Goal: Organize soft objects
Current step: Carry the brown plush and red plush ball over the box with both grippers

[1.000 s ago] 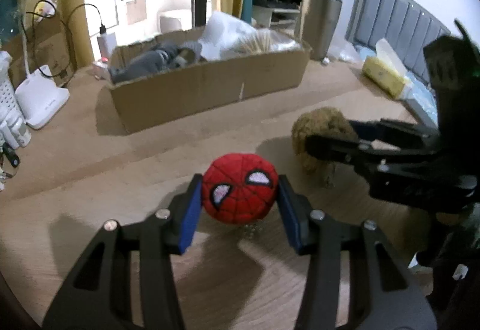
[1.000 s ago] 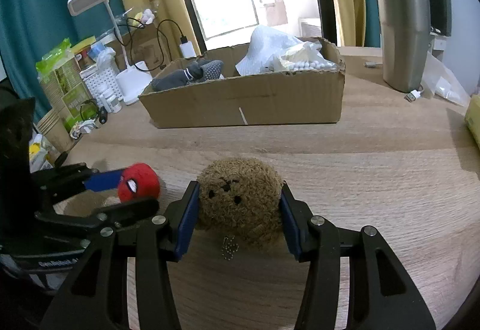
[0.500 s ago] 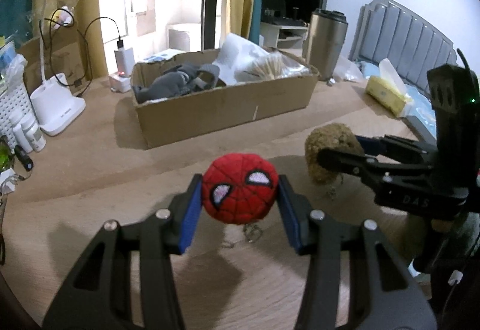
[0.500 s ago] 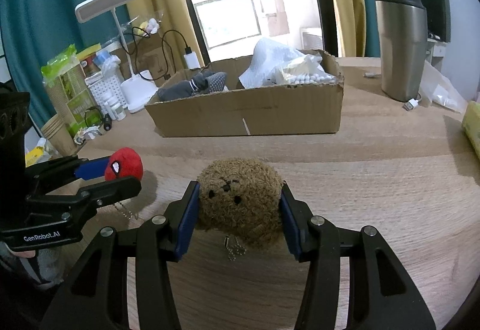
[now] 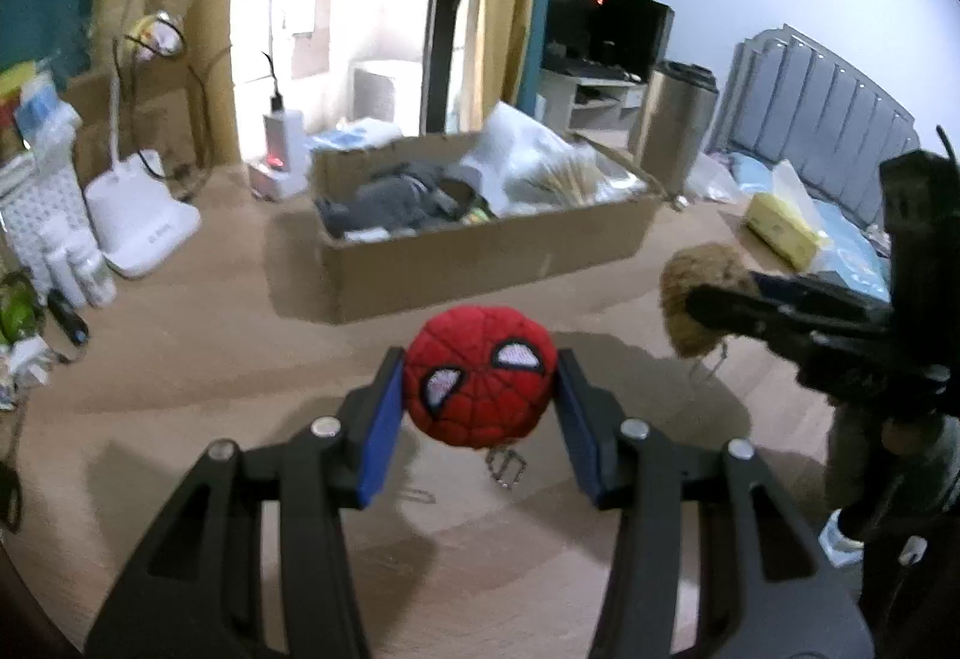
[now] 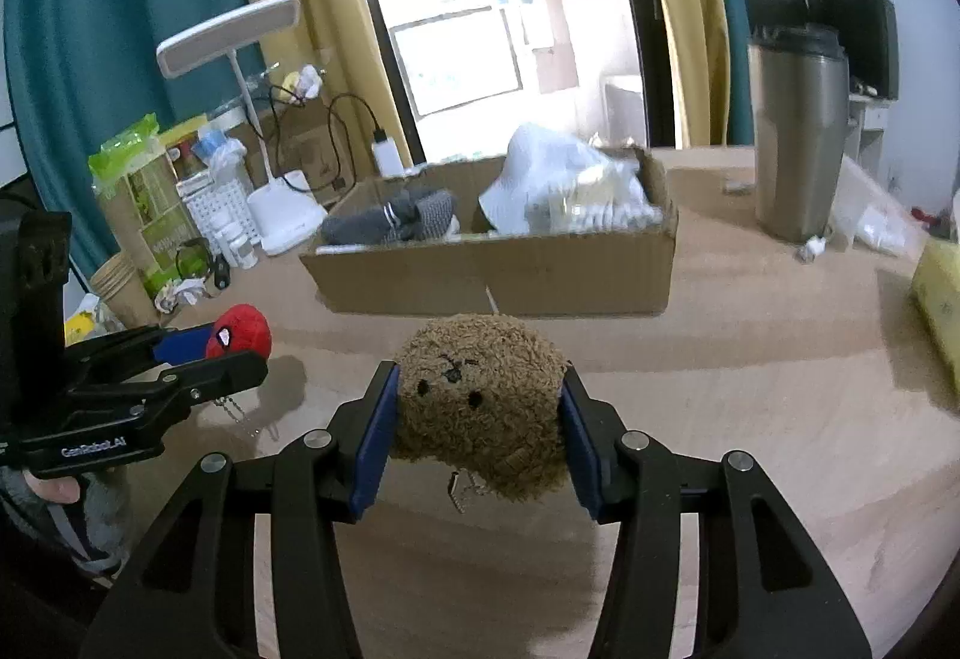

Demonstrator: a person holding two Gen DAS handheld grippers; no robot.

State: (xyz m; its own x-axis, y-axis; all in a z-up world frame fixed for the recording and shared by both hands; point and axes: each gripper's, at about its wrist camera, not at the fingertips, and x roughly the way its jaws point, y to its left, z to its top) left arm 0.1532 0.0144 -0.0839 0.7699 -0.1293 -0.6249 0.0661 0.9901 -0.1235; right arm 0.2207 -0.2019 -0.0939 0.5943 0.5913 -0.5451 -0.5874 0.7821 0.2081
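Observation:
My left gripper (image 5: 478,407) is shut on a red spider-mask plush ball (image 5: 477,374) and holds it above the wooden table (image 5: 198,359), its keychain dangling below. My right gripper (image 6: 477,413) is shut on a brown fuzzy plush ball (image 6: 480,404), also lifted off the table. In the left wrist view the brown plush (image 5: 699,293) and the right gripper (image 5: 780,305) show at the right. In the right wrist view the red plush (image 6: 240,329) and the left gripper (image 6: 180,359) show at the left. A cardboard box (image 5: 480,251) stands behind both plushes, holding grey cloth and white bags.
A white desk lamp (image 6: 264,119) and small containers crowd the table's left side. A steel tumbler (image 6: 795,137) stands right of the cardboard box (image 6: 498,269). A yellow pack (image 5: 777,230) lies at the far right. Bare wood lies between the grippers and the box.
Both grippers have risen with their plushes, the left one more; the keychains now hang free above the table. The box looks farther down in both views.

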